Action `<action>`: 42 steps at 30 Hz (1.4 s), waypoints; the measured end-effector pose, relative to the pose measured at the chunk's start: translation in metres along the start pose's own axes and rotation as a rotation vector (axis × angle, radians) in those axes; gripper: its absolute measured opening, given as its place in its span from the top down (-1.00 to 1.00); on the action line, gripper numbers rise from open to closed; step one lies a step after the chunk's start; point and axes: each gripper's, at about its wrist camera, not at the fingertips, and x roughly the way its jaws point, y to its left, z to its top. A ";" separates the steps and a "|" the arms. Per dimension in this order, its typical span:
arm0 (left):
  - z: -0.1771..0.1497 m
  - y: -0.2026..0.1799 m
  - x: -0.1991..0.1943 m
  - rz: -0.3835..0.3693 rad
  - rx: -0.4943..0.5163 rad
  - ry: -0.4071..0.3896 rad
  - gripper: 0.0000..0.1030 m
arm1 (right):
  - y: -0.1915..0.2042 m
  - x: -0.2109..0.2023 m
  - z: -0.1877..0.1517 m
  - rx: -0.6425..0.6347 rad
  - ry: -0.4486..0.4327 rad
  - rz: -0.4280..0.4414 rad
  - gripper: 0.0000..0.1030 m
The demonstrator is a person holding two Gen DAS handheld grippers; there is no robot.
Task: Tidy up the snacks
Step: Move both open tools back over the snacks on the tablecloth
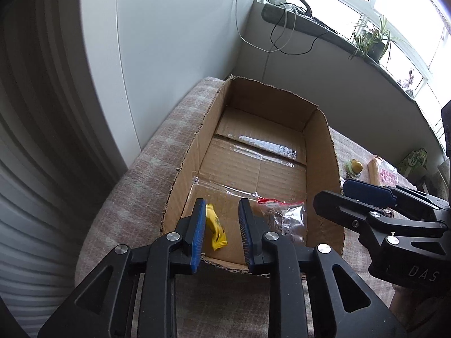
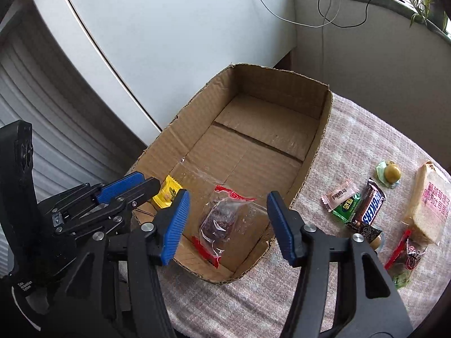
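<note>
Cloth-covered table (image 2: 352,152), both claws (image 1: 221,225) (image 2: 229,225) tilted down, open over box (image 2: 318,140)

Left tongs (image 1: 221,225) slightly parted, right tongs (image 2: 228,225) wide, both angled downward, side by side.

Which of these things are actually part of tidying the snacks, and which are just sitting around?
Part of the job:
- cardboard box
- yellow sweet and clear packet with red ends, both in the box
- chocolate bar, pink sweet, green sweet and wrapped sandwich, on the cloth outside
- left gripper and right gripper, both open

Lying about:
- cables
- potted plant
</note>
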 end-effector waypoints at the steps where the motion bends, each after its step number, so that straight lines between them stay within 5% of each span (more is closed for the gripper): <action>1: 0.000 -0.001 0.000 0.002 0.004 -0.002 0.33 | -0.001 -0.001 0.000 0.000 -0.001 0.002 -0.27; 22: 0.004 -0.028 -0.023 -0.071 0.035 -0.032 0.26 | -0.055 -0.065 -0.039 0.129 -0.070 -0.037 -0.29; 42: -0.022 -0.148 -0.002 -0.298 0.234 0.093 0.26 | -0.204 -0.147 -0.169 0.438 -0.074 -0.324 -0.29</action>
